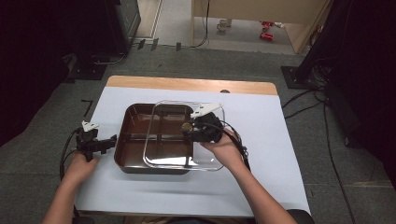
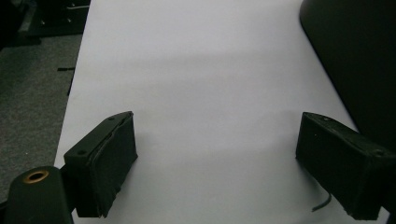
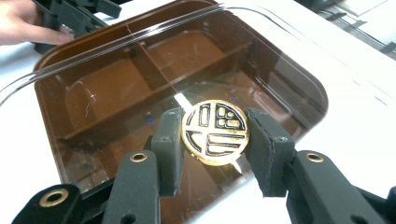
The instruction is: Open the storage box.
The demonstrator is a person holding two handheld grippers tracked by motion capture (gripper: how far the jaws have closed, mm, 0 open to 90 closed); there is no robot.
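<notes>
- The lid point(image 1: 187, 135) is held over the brown tray point(image 1: 122, 140), shifted to the right.
- Its gold knob point(image 3: 215, 132) is pinched by the right gripper point(image 3: 215, 149).
- The lid looks light, stiff and slippery, so the knob is best kept gripped.
- The left gripper point(image 2: 215, 163) is open and nothing is held in it.

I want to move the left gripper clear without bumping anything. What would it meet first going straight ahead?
Probably nothing: bare white table cover lies ahead of the open left gripper; the brown tray stays off to one side.
</notes>
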